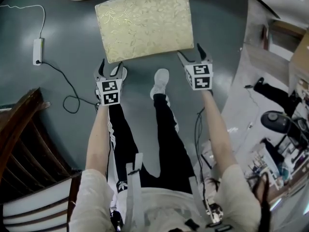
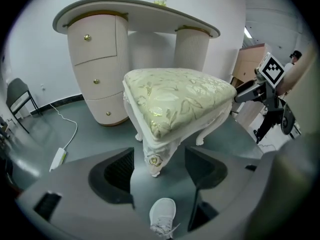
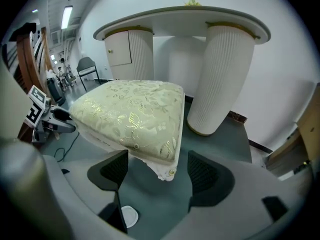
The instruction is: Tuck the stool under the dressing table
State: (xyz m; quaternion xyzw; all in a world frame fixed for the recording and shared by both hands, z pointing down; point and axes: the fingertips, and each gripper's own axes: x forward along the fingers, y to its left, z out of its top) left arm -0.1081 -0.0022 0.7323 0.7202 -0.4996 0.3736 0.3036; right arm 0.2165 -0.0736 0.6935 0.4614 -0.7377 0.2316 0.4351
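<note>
Grey floor (image 1: 67,37): left hand-held gripper (image 1: 110,69) and right hand-held gripper (image 1: 189,54), arms (image 1: 99,134) outstretched, gape at stool (image 1: 145,23) corners.

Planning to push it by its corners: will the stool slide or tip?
Probably slides: the stool is broad and low, on a smooth-looking floor. Its cushion likely yields; the carved frame looks stiffer to push.
</note>
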